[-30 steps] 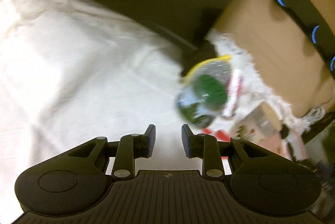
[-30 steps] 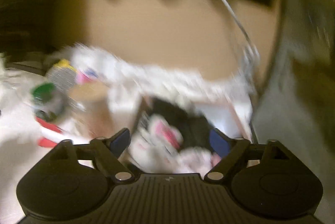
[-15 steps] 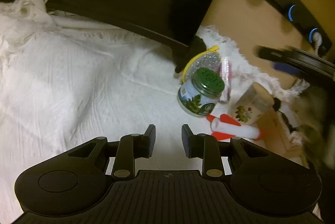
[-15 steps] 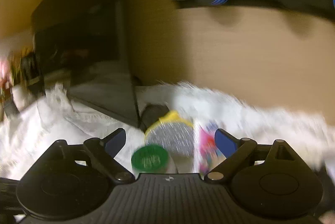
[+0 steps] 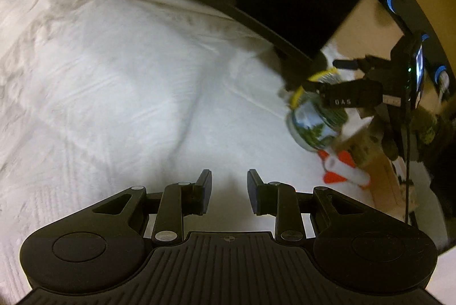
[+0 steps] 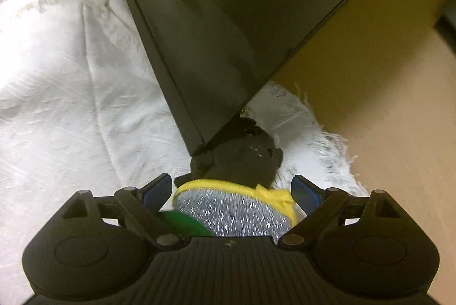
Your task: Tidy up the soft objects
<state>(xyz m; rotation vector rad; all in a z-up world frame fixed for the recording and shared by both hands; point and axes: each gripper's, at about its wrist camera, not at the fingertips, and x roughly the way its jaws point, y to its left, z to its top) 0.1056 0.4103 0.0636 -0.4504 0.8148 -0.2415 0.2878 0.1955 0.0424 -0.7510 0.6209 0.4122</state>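
Observation:
My right gripper is open, its blue pads standing either side of a silver glittery scrubber with a yellow rim; the pads do not press on it. Just beyond the scrubber lies a black soft thing, tucked under the corner of a dark screen. A green lid shows at the lower left. In the left wrist view the right gripper hovers over a green-lidded jar. My left gripper hangs over the white cloth, its fingers a narrow gap apart with nothing between them.
A red and white object lies next to a cardboard box at the right. The fringed white cloth covers the surface. A tan wall rises behind, and the dark screen's lower edge runs along the back of the cloth.
My right gripper swung left from the cardboard box to the scrubber and jar, rolling as it went, and stayed open. The left gripper drifted sideways over the cloth with its gap unchanged.

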